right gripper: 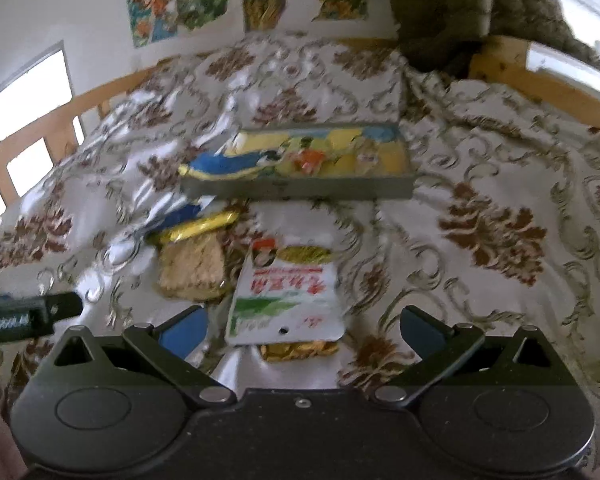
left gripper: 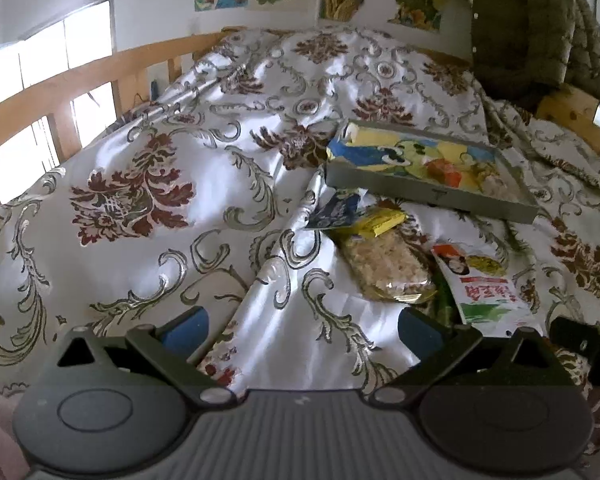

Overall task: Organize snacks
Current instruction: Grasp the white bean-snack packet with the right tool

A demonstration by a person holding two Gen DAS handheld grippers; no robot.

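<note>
- Several snacks are seen loose on the patterned bedspread (left gripper: 152, 152), just in front of a shallow grey tray (right gripper: 300, 190) that already holds a few colourful packets.
- Nearest the right gripper (right gripper: 304, 326) lies a white packet (right gripper: 286, 300) with red lettering; part of it is framed between the spread blue pads, and nothing is pinched.
- The left gripper (left gripper: 302, 330) is likewise held wide apart and empty, over bare cloth beside the pile.
- The white packet is judged light, thin and floppy, with a slick film surface; a flat edge or sealed seam is the best place for a grip, since the middle may slide or crumple.
- A clear-wrapped rice cracker block (left gripper: 384, 270) lies beside it, touching a yellow packet (left gripper: 374, 222) and a blue packet (left gripper: 334, 208) at its far end. The block is judged stiffer but brittle, so it should be taken across its short sides with gentle pressure.
- A gold-wrapped item (right gripper: 300, 350) is partly hidden under the white packet; its kind cannot be told.
- The soft bedding is expected to give under pressure, so a low, sideways approach is advised.
</note>
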